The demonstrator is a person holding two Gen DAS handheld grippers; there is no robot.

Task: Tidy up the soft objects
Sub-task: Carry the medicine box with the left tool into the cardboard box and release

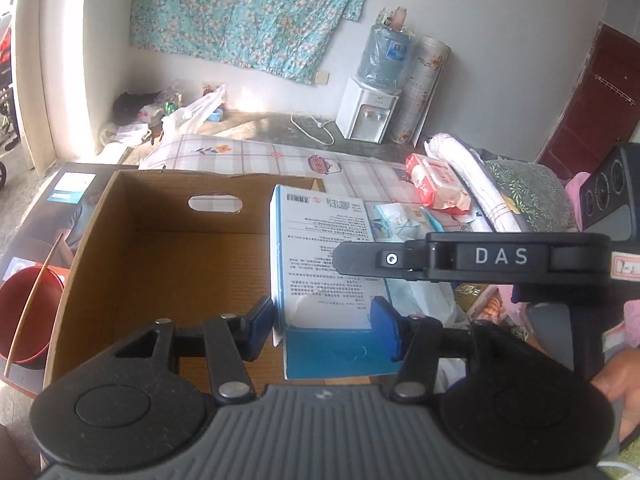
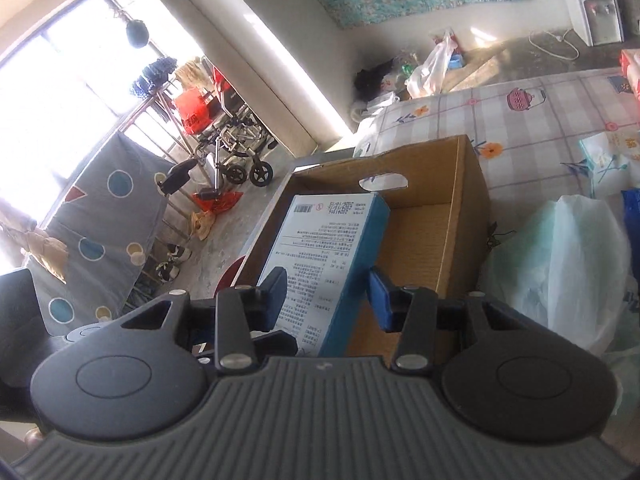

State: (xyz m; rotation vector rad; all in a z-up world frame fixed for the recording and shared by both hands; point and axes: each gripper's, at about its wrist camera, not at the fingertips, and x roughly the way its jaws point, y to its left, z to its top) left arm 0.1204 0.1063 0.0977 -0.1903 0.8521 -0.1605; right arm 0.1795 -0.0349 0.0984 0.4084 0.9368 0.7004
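A blue-and-white printed carton (image 1: pixel 320 248) (image 2: pixel 320 240) hangs over the right side of an open brown cardboard box (image 1: pixel 160 208) (image 2: pixel 460 208), which looks bare inside. My left gripper (image 1: pixel 324 328) is shut on the carton's near end, a blue pad on each side. My right gripper (image 2: pixel 328 302) also clamps this carton across its width. In the left wrist view, one of the right gripper's fingers (image 1: pixel 360 258) reaches in from the right and lies across the carton's printed face.
A checked bedsheet (image 1: pixel 260 156) lies behind the box, with tissue packs (image 1: pixel 436 184), folded cloths (image 1: pixel 528 192) and a pale plastic bag (image 2: pixel 560 264) on it. A red bucket (image 1: pixel 28 312) stands left of the box. A hand (image 1: pixel 624 384) shows at right.
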